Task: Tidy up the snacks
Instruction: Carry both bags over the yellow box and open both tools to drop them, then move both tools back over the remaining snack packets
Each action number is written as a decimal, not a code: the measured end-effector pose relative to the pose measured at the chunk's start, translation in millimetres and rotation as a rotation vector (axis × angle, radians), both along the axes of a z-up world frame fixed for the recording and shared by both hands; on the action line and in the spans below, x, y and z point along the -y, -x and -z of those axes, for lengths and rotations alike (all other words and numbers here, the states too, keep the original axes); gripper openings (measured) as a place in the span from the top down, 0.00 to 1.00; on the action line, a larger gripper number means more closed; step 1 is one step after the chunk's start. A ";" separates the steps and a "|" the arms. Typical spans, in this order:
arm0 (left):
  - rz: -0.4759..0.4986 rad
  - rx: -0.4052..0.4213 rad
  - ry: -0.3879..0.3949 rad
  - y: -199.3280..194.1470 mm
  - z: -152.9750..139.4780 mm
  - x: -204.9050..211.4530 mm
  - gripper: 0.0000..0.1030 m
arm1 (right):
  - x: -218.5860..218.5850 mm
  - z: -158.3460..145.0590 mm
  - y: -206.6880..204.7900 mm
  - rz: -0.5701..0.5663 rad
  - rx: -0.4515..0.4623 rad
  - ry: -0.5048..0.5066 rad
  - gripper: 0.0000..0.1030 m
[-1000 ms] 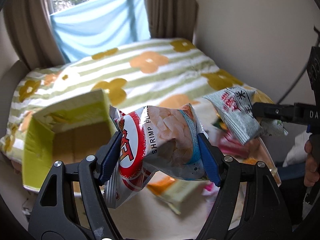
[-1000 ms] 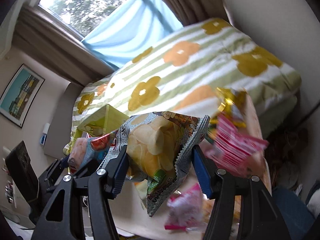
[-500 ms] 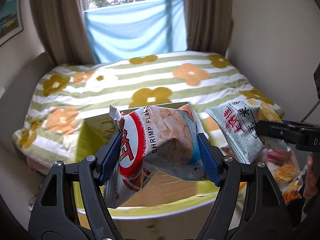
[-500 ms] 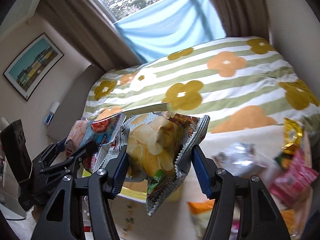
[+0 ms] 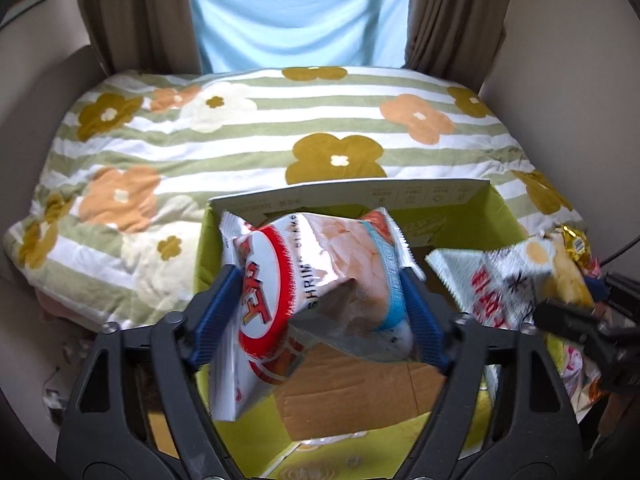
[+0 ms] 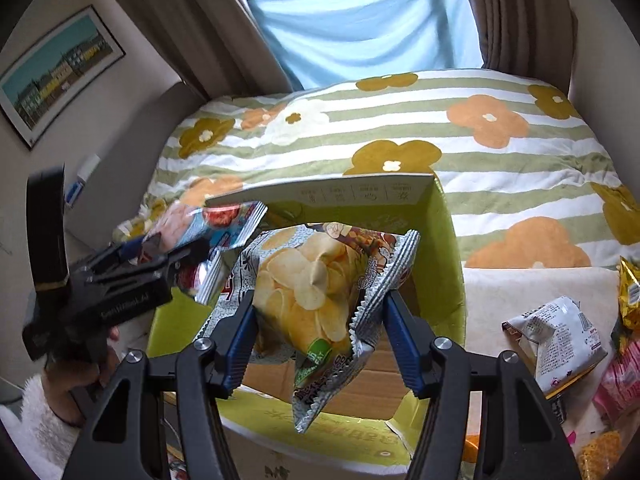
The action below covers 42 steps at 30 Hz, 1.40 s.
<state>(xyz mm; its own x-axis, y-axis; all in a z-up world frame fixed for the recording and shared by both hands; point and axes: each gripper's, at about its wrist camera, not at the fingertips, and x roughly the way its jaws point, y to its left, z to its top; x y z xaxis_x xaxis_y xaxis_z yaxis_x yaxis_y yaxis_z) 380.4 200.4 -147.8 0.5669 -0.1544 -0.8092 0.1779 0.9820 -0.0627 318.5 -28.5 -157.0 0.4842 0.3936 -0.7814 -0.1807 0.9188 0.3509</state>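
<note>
My left gripper [image 5: 320, 312] is shut on a red and white shrimp chips bag [image 5: 316, 292] and holds it over an open green cardboard box [image 5: 500, 216]. My right gripper [image 6: 320, 336] is shut on a potato chips bag [image 6: 312, 300] over the same box [image 6: 444, 272]. The right gripper and its bag [image 5: 508, 284] show at the right of the left wrist view. The left gripper [image 6: 160, 256] with its bag [image 6: 208, 224] shows at the left of the right wrist view. The box floor is bare brown cardboard [image 5: 352, 396].
A bed with a striped flower quilt [image 5: 280, 136] lies behind the box. Several loose snack packs lie on a cream surface right of the box, among them a white pack [image 6: 560, 336], a gold pack [image 6: 628, 288] and a pink pack [image 6: 620, 384]. Curtains and a window stand at the back.
Both grippers have moved left with their bags, from beside the box to above its opening. The loose snacks have slid to the right edge of the views.
</note>
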 end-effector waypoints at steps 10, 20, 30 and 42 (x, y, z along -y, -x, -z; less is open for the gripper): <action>-0.048 -0.038 0.003 4.3 16.7 -16.4 0.00 | -4.6 31.2 -2.0 -0.014 -0.082 0.063 0.45; -0.088 -0.050 -0.003 25.1 13.3 -29.9 0.00 | -10.5 25.1 -23.5 0.013 -0.055 0.039 0.42; -0.096 -0.047 -0.019 45.5 7.2 -23.7 0.00 | -19.5 31.4 -21.6 0.008 -0.047 0.101 0.00; -0.104 0.005 -0.007 74.8 -18.9 -22.2 0.00 | -7.1 8.2 -0.9 0.030 -0.028 0.076 0.00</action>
<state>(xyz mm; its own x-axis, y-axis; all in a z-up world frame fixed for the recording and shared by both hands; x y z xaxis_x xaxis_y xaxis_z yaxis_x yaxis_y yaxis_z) 305.6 222.6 -128.9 0.5832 -0.0891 -0.8074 0.0757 0.9956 -0.0551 319.4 -21.4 -165.1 0.4726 0.3189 -0.8215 -0.1443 0.9476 0.2849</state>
